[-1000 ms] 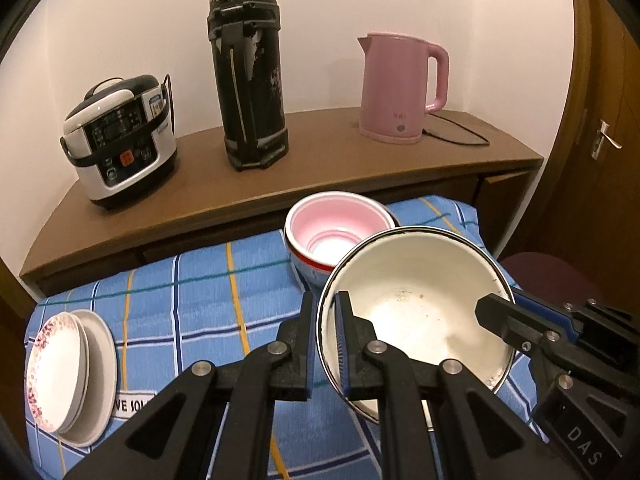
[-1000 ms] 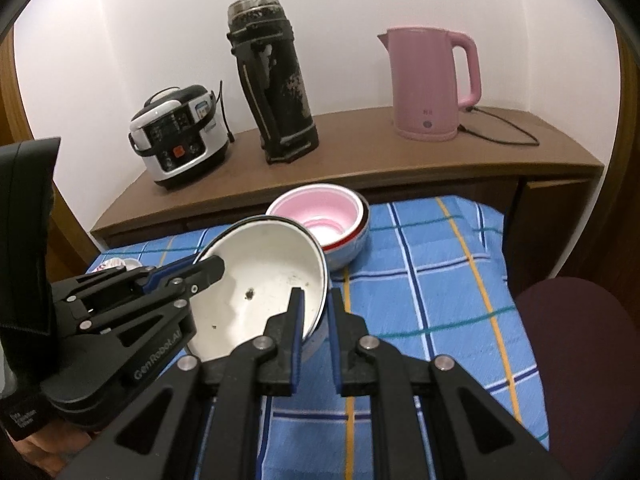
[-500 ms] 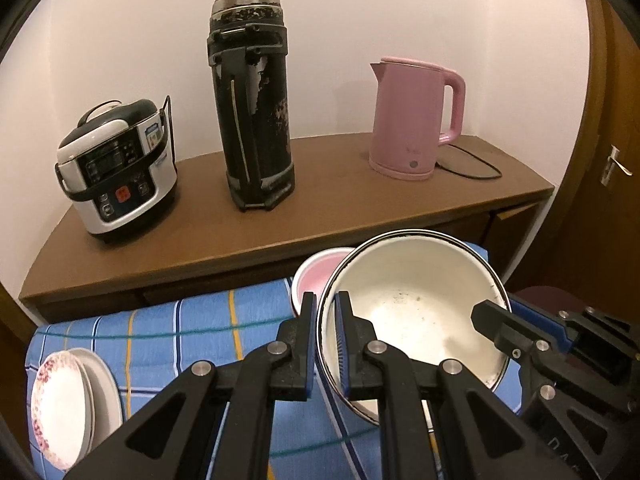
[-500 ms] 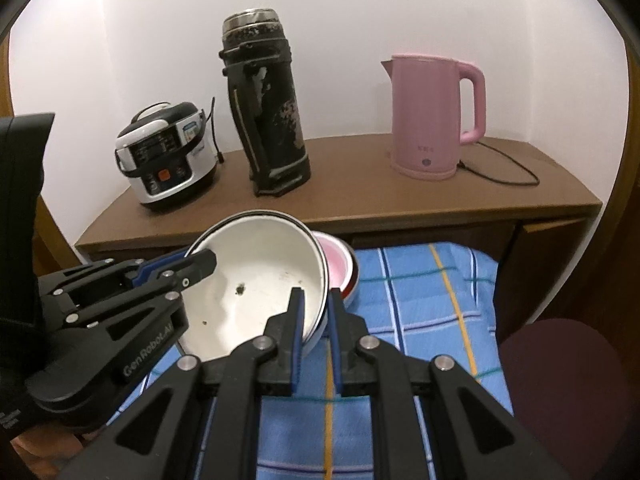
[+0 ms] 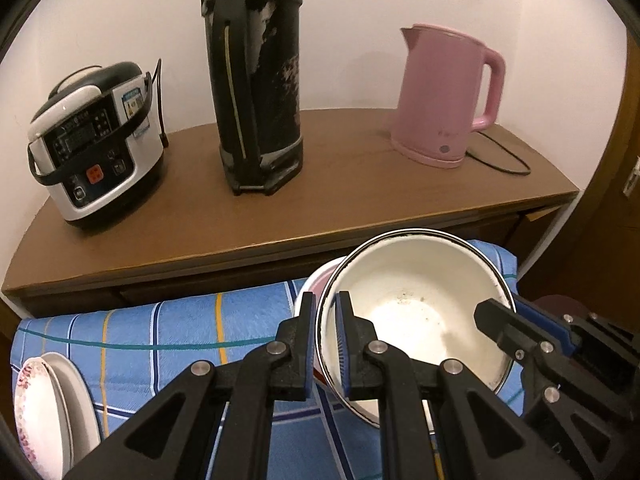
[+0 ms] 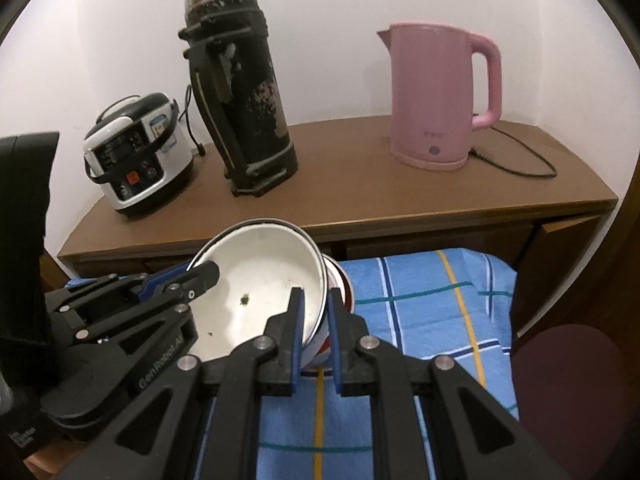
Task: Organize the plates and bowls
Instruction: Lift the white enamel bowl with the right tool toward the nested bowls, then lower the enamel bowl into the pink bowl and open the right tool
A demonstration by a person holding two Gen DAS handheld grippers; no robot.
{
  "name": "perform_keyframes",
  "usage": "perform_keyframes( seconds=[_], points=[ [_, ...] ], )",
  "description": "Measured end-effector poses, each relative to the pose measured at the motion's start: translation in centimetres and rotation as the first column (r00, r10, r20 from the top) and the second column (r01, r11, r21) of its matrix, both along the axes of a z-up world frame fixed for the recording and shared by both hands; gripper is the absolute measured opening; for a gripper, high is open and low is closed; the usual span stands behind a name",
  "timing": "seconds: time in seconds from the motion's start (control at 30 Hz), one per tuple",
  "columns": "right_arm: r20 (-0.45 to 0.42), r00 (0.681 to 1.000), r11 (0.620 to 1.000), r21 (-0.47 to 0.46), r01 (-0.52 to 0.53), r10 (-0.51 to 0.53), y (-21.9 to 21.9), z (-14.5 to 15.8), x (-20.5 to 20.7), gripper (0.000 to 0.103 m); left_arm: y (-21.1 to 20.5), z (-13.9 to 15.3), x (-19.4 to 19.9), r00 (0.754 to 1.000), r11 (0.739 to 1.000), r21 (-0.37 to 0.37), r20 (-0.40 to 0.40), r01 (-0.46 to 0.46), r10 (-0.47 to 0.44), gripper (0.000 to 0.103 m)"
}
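Over blue cloth (image 5: pixel 168 332), both jaws pinch white bowl (image 5: pixel 416 304) rim.

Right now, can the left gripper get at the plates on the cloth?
Probably not yet. The left gripper is shut on the rim of the white bowl, which the right gripper also holds. The plates lie off to the side, with nothing in the way.

A rice cooker (image 5: pixel 94 144), a tall black flask (image 5: pixel 256 76) and a pink kettle (image 5: pixel 446 96) with its cord stand apart along the brown tabletop (image 5: pixel 340 200); blue checked cloth (image 6: pixel 432 312) lies below.
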State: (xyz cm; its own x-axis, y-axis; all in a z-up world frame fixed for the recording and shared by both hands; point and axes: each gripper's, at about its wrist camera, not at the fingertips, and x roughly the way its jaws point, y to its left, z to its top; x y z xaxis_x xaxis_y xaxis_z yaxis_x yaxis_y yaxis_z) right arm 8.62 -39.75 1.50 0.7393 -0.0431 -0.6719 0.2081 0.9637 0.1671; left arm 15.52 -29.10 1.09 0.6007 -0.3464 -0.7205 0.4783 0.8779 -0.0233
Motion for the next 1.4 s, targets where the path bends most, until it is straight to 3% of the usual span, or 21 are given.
perform_keyframes(
  seconds=[0.47, 1.4],
  points=[
    [-0.06, 0.998, 1.0, -0.006, 0.008, -0.008, -0.7, -2.7, 3.7, 0.011, -0.9, -2.9, 3.2, 0.998, 0.999, 0.028, -0.059, -0.016, 0.017, 0.011],
    [-0.094, 0.996, 1.0, -0.007, 0.007, -0.008, -0.8, -4.5, 5.0, 0.014, -1.0, -3.6, 3.7, 0.998, 0.998, 0.051, -0.059, -0.022, 0.025, 0.011]
  ],
)
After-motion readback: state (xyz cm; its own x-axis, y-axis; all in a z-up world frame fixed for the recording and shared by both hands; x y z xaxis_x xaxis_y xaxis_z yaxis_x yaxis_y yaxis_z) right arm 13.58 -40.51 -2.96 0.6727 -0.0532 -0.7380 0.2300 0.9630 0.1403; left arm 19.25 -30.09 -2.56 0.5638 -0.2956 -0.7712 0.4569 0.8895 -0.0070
